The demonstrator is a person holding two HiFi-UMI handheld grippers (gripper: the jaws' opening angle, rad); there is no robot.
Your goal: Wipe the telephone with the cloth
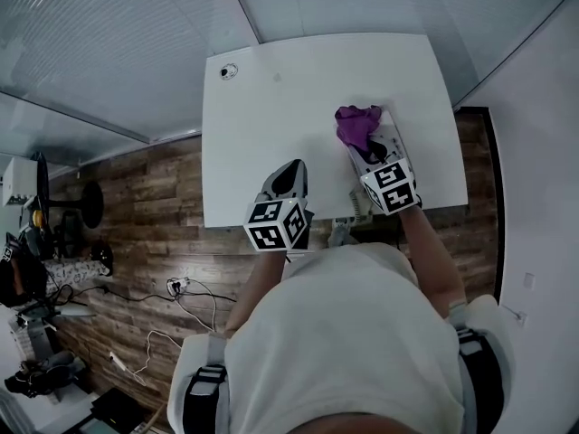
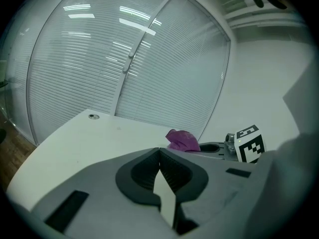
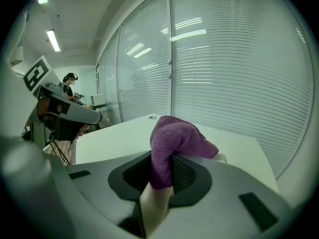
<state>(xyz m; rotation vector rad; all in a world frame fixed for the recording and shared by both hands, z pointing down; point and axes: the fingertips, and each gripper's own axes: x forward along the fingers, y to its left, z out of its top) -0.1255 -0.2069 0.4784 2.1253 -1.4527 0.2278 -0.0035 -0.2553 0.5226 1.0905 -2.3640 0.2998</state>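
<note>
The white table (image 1: 271, 98) fills the middle of the head view, standing on a wooden floor (image 1: 136, 215) against a glazed wall with blinds (image 2: 99, 59). The person leans over the table's near edge in a white top (image 1: 353, 333), holding one gripper in each hand. The left gripper (image 2: 159, 152) hovers over the near part of the table with its fingers pressed together and nothing between them. The right gripper (image 1: 362, 147) reaches over the table's right half, its fingers clamped on the purple cloth (image 3: 177, 136). The cloth is pinched by its lower fold and bunches up and over the fingertips. From the left gripper, the cloth lies ahead and to the right, well apart from its fingers. The telephone cannot be made out clearly in any view.
</note>
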